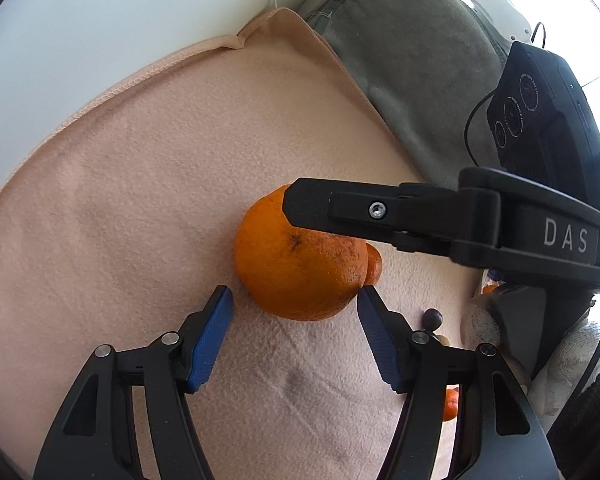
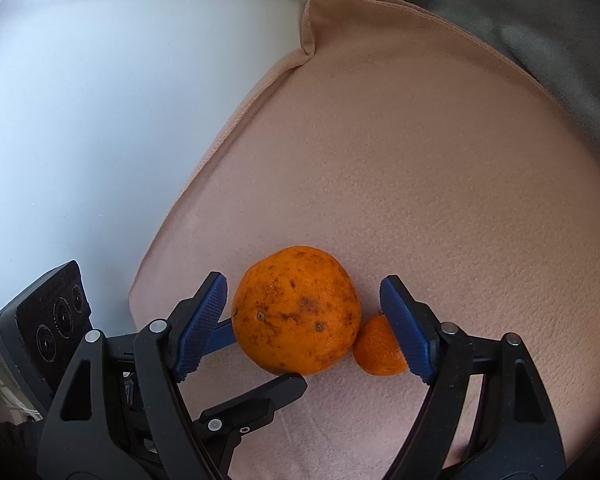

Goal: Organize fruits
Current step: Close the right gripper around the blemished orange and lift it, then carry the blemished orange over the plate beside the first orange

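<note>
On pink cloth [image 2: 440,184], near its middle: large orange [image 2: 296,310], peel flecked brown, resting. Touching large orange on one side: small orange [image 2: 376,350], partly hidden behind blue pad in right wrist view, mostly hidden behind large orange in left wrist view. Around large orange: right gripper [image 2: 302,324], jaws wide apart, blue pads flanking both fruits, no pad seen pressing on peel; nothing held. Just short of large orange: left gripper [image 1: 294,330], jaws apart, one pad tip at or nearly at peel edge, contact not certain; nothing gripped. Beyond large orange, at far edge of cloth: grey cloth [image 1: 412,64] and white surface [image 2: 100,100]. Beside large orange, toward lower right of left wrist view: small dark round item [image 1: 432,316], kind not clear, and gloved hand [image 1: 488,332].
</note>
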Demonstrator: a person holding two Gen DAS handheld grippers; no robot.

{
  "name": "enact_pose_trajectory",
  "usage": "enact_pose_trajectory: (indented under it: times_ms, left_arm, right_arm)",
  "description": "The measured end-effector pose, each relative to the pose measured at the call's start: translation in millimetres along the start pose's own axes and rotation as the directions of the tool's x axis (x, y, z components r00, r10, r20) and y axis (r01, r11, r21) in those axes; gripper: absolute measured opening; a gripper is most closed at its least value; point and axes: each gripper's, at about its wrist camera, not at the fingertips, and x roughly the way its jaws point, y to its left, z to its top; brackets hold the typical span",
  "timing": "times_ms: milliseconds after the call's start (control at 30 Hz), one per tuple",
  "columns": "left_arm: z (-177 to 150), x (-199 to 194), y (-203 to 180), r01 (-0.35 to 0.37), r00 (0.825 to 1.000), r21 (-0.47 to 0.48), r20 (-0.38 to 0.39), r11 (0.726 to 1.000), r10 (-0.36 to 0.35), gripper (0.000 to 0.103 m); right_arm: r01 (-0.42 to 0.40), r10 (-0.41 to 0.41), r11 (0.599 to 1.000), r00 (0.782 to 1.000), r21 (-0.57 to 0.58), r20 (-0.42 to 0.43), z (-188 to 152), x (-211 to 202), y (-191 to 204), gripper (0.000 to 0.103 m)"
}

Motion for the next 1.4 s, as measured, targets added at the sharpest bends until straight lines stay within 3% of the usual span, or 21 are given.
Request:
enact_pose_trajectory:
  times_ms: [233,333,533,800,1033,1400]
  left_arm:
    - [7,10,-3,0.017,1.000,0.005,-0.010,1.000,-0.017,0.062]
    - [9,11,-4,0.011,1.000,0.012,-0.009,1.000,-0.011,0.062]
    - [8,6,-9,0.007,1.000,0.037,-0.003,0.999,-0.007,0.061]
    - [9,-6,-25,-0.010,1.000,0.078,0.023,0.997,0.009,0.061]
    - [12,-12,-51,-0.009,0.999,0.137,0.038,0.991,0.004,0.061]
    - [-1,-4,-104,0.039,0.999,0.242,-0.006,0.970,-0.039,0.061]
  right_arm:
    - [-0.003,0.003,1.000,1.000,-0.008,-0.013,4,15,5,0.081]
    - [-0.024,0.024,1.000,0.999,-0.010,-0.022,5,22,7,0.073]
    - [-0.023,0.023,1.000,1.000,-0.004,-0.006,9,22,10,0.073]
    - [-0.036,0.037,0.999,0.999,-0.013,0.034,5,1,8,0.072]
    - [-0.047,0.046,0.999,0.994,0.008,0.099,-20,-39,-7,0.072]
    - [-0.028,0.008,0.994,0.982,0.102,0.188,-55,-95,-38,0.072]
